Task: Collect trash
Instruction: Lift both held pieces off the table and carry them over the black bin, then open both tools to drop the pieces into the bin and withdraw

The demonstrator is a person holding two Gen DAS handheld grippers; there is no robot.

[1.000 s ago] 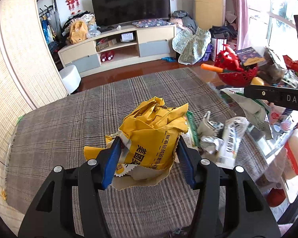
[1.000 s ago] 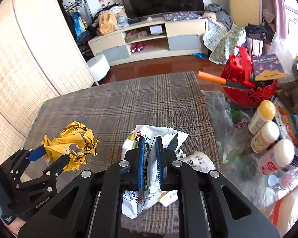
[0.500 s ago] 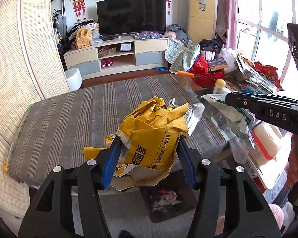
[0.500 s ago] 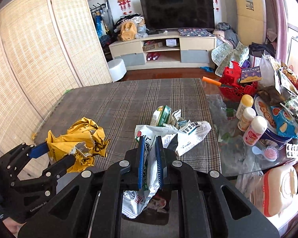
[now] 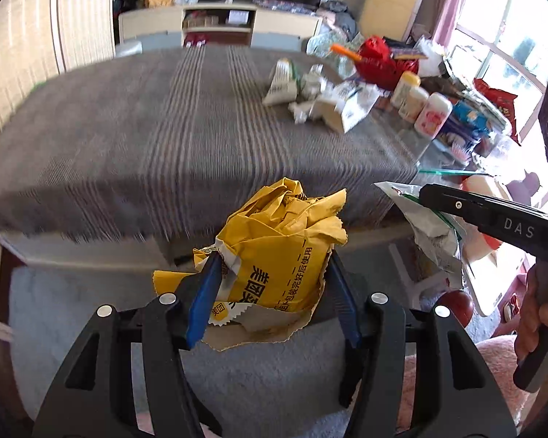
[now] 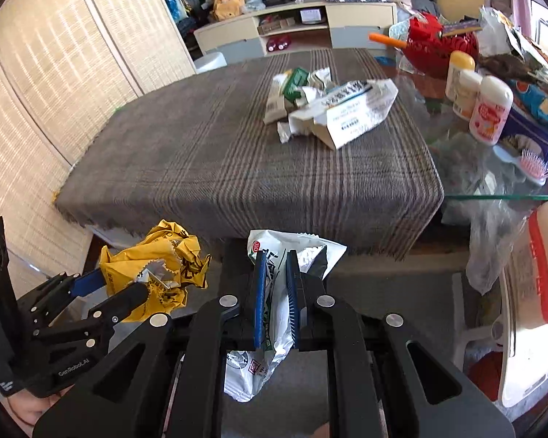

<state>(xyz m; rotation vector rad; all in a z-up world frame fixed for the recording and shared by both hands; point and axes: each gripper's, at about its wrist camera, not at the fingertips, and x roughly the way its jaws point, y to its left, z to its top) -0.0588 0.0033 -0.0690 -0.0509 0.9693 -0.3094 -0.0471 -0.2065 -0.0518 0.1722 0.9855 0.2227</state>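
While both loads hung clear of the bench (image 6: 237,168), past its near edge and above the grey carpet (image 5: 91,310), the step in hand looked like carrying collected trash away for disposal. The left hand-held gripper (image 5: 270,292) stood about half open, its blue pads pressed on either side of a crumpled yellow bag (image 5: 281,248). The right hand-held gripper (image 6: 276,295) was nearly closed, pinching a white snack wrapper (image 6: 270,328) that dangled below its fingers. More trash (image 6: 325,109), cartons and torn packets, lay on the plaid cloth toward the far right of the bench. No bin showed in either view, so the next move probably called for finding one and letting go over it. Open room lay low over the carpet; to the right, a glass tabletop edge (image 6: 500,196) and crowded bottles (image 6: 489,113) left little margin.
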